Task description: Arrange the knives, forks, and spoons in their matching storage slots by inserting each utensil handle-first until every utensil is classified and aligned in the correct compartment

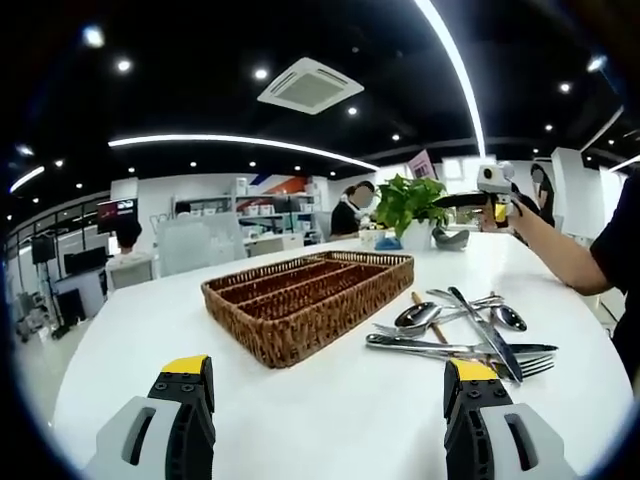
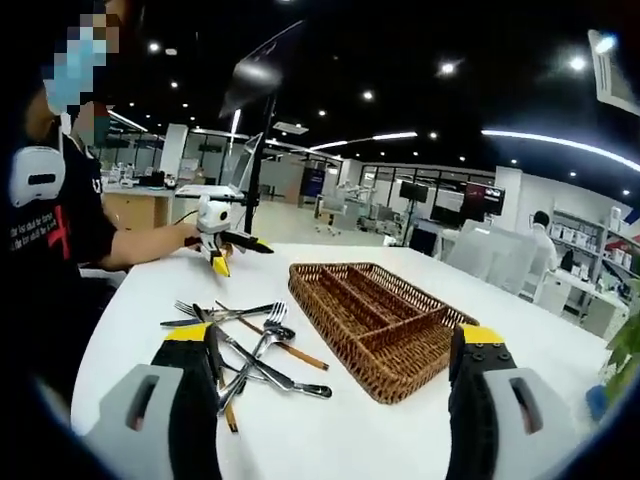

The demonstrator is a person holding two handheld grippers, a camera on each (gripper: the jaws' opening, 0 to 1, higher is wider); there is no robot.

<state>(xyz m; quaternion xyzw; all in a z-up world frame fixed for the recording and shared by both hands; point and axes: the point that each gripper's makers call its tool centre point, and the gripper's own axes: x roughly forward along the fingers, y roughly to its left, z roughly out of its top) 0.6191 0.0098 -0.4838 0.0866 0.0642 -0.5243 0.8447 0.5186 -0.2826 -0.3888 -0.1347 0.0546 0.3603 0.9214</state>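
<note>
Sorting not yet begun: wicker cutlery tray (image 1: 300,300) empty, utensil pile (image 1: 470,335) beside it; both tools, left tool (image 1: 330,400) and right tool (image 2: 330,375), open and empty; first pick needed from that pile.

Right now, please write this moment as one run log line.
left gripper: open | right gripper: open | basket: no utensils seen | utensils: piled on table beside basket

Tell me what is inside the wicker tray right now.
The wicker tray has no utensils in the compartments visible from both views; bare woven floors show. Its near wall hides part of the floor. The cutlery pile lies beside it on the table.
</note>
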